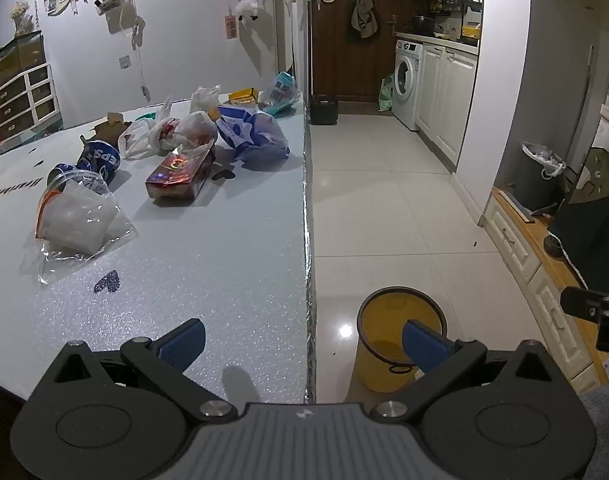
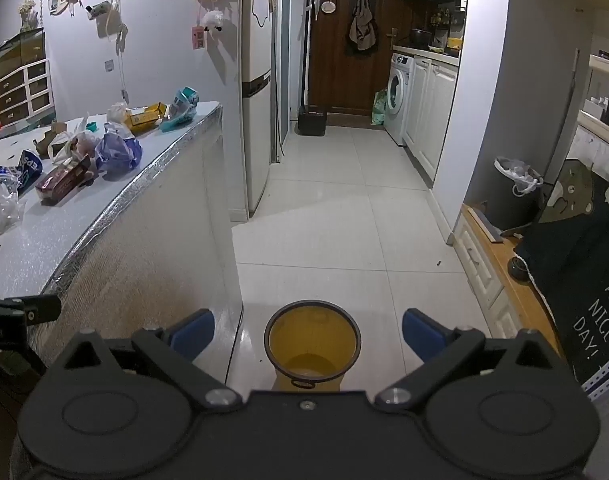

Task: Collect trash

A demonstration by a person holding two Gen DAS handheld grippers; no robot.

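Observation:
Trash lies on the pale table [image 1: 208, 264]: a clear plastic bag [image 1: 80, 224], a crushed blue Pepsi cup [image 1: 98, 162], a red carton [image 1: 180, 178], white plastic bags [image 1: 172, 134] and a blue-white bag [image 1: 252, 132]. A yellow bin [image 1: 392, 332] stands on the floor beside the table's right edge; it looks empty in the right wrist view [image 2: 312, 344]. My left gripper [image 1: 302, 342] is open and empty over the table's near edge. My right gripper [image 2: 308, 334] is open and empty above the bin. The trash also shows in the right wrist view [image 2: 64, 180].
A teal packet [image 1: 280, 94] and a yellow box [image 1: 242, 98] lie at the table's far end. A grey lined bin [image 1: 538, 174] stands by the right wall. A washing machine [image 1: 406, 82], white cabinets and a dark door are down the tiled hall.

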